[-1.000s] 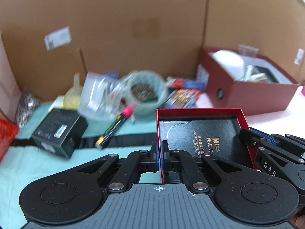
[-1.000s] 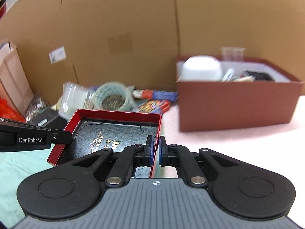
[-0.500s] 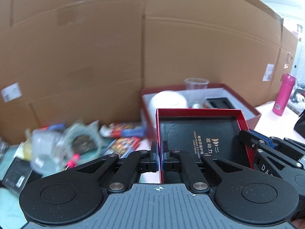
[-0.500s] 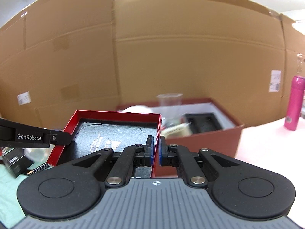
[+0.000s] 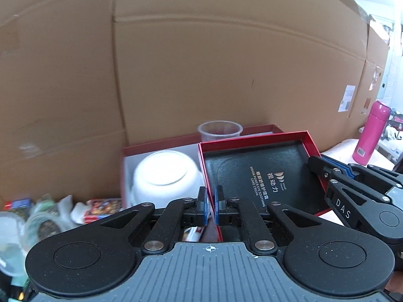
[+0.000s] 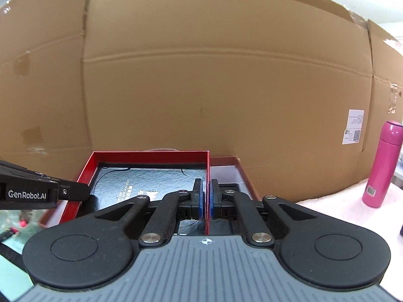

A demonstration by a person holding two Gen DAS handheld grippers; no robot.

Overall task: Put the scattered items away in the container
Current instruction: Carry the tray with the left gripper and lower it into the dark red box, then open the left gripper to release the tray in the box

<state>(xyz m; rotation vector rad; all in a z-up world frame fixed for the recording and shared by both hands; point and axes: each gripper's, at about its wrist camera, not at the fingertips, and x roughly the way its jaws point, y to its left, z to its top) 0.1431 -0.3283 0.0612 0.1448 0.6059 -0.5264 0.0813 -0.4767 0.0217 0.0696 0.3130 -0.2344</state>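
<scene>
A shallow red box (image 5: 264,176) with a black printed lining hangs in the air between both grippers. My left gripper (image 5: 211,196) is shut on its left wall. My right gripper (image 6: 207,188) is shut on its right wall, and its fingertips (image 5: 317,161) show at that wall in the left wrist view. The shallow red box (image 6: 151,171) hovers over the right part of the dark red container (image 5: 161,143). Inside the container, an upturned white bowl (image 5: 166,173) and a clear plastic cup (image 5: 219,130) show. The container's right rim (image 6: 241,173) appears just behind the held box.
A tall cardboard wall (image 6: 201,75) stands close behind the container. A pink bottle (image 6: 382,163) stands on the pale cloth at the right. Scattered packets (image 5: 100,206) and clear plastic tubs (image 5: 15,226) lie left of the container.
Both grippers carried the shallow red box to the right and slightly up, from above the scattered clutter to over the container. Both grips stayed shut.
</scene>
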